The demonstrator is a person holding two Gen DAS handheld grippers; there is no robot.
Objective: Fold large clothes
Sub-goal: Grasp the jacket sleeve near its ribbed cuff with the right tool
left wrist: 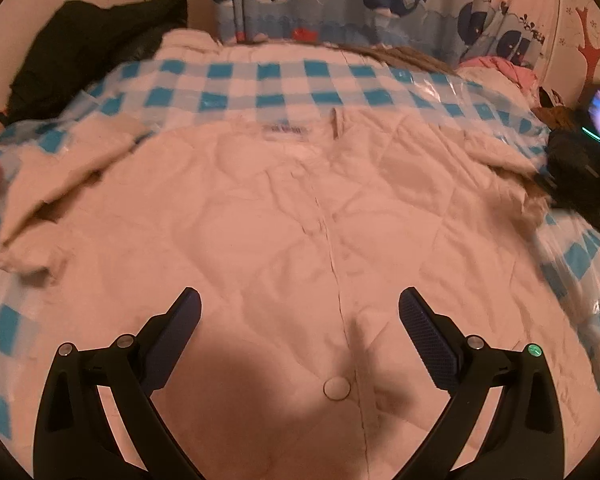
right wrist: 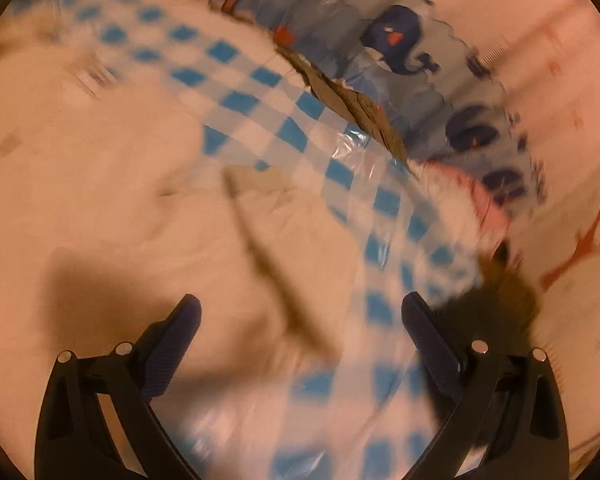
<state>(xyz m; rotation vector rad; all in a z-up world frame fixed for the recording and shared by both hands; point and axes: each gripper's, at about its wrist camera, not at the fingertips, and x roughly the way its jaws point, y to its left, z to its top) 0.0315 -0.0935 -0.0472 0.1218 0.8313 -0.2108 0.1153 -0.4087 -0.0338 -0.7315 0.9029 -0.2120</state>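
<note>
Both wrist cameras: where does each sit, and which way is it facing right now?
Left wrist: above the jacket's near hem, looking along its front toward the whale curtain; open left gripper shows.
Right wrist: above the jacket's right sleeve, angled toward the checked sheet; blurred; open right gripper shows.
Shared: jacket, sheet, curtain.

Right claw, jaws spread wide and empty, is seen above a cream quilted garment spread over a blue-and-white checked plastic sheet. A whale-patterned curtain is seen behind. Heavy motion blur is present.
</note>
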